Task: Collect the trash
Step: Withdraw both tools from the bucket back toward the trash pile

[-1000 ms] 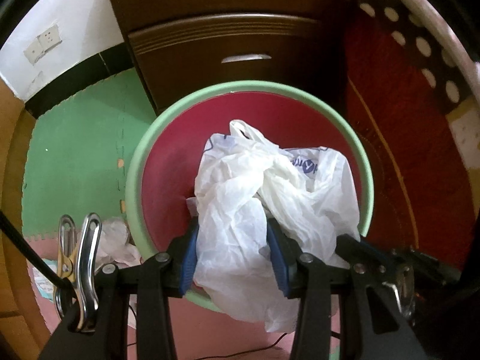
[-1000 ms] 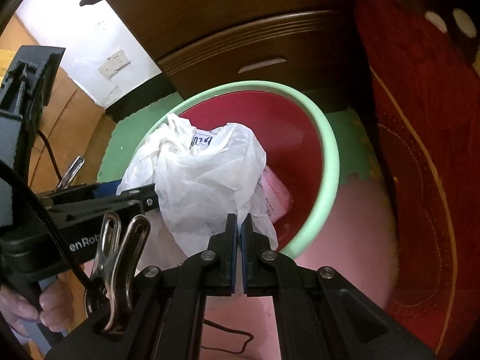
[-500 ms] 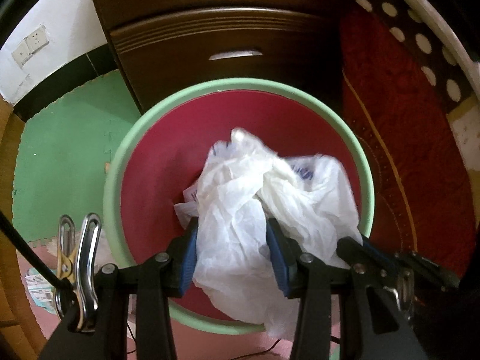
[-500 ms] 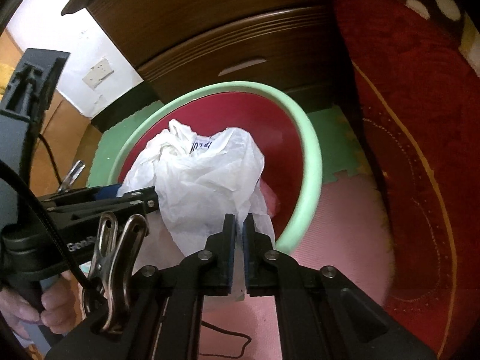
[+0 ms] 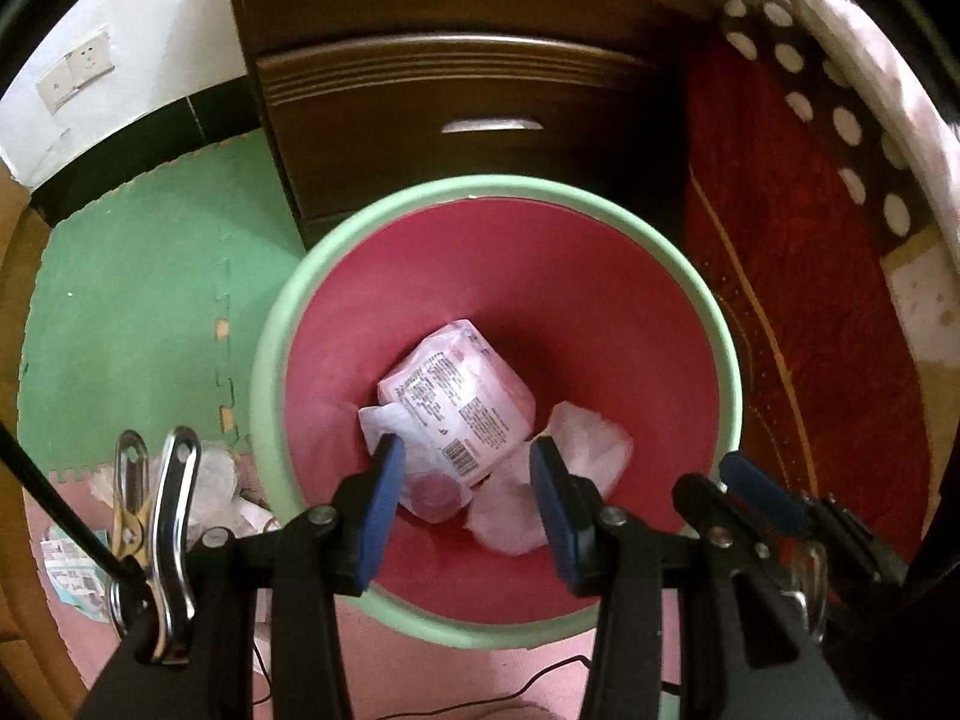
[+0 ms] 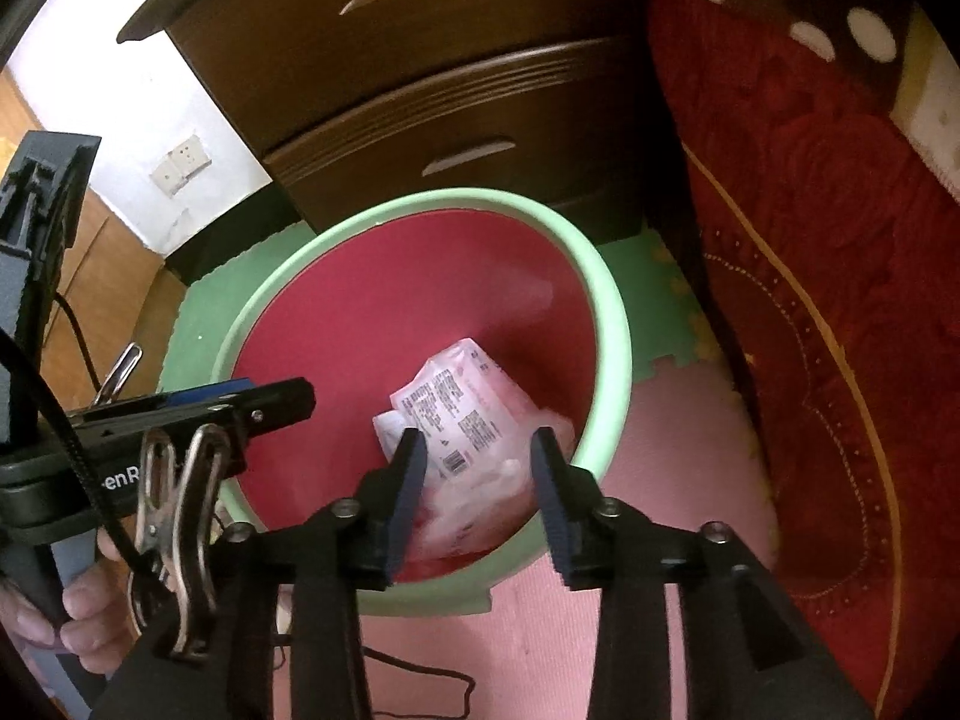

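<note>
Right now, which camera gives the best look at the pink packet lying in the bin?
The left wrist view: the pink packet lies nearly whole, with its barcode readable. The right wrist view shows the same packet, but that gripper's fingers cover its lower edge.

Black tongs (image 5: 462, 480), blue pads (image 5: 384, 492), silver screws.

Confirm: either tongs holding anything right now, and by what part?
Nothing is held. The left tongs stand open and the right tongs are opening, both empty above the bin. The white plastic bag lies inside it beside the pink packet.
</note>
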A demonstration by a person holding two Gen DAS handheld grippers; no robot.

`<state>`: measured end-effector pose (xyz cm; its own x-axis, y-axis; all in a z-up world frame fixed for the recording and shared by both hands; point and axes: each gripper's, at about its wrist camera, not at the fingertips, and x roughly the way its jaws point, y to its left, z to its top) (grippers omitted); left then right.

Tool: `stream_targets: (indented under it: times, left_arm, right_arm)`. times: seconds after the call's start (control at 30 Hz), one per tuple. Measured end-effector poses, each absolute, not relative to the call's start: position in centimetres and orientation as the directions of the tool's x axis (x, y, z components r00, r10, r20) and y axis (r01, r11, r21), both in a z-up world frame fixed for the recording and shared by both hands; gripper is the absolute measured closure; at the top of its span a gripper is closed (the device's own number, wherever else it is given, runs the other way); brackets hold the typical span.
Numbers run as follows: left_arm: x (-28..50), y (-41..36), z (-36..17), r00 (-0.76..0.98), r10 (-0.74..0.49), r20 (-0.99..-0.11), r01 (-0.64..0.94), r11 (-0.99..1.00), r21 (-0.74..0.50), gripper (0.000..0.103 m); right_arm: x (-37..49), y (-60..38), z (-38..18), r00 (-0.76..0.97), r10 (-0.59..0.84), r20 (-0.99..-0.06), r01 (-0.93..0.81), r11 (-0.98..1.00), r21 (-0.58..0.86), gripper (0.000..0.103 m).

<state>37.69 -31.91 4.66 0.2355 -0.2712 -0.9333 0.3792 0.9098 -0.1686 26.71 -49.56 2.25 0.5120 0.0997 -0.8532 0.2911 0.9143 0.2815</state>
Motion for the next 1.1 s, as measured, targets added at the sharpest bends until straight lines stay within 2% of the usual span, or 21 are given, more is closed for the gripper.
stream_targets:
  times: [0.37,0.7,1.1]
  left_arm:
    - [36.5,-29.5,5.7,0.247,-0.266,-0.932,0.347,0.922,-0.172,0.058]
    - [34.8,-22.6,7.5,0.289,-0.240,-0.927,0.218,0.959,-0.180,0.058]
    - [32.9,-11.1,7.9,0.304,-0.086,-0.949,-0.014,0.995,-0.095,0.058]
  right_arm:
    - [26.0,-48.0,3.2,0.526,0.092,-0.845,0.255,0.931,0.260,0.065]
    - [25.6,-44.6,4.6,0.541,0.124,-0.832,0.163,0.955,0.248,0.065]
    - [25.8,-38.9,6.0,0.542,0.190,-0.819,0.027,0.970,0.243,0.065]
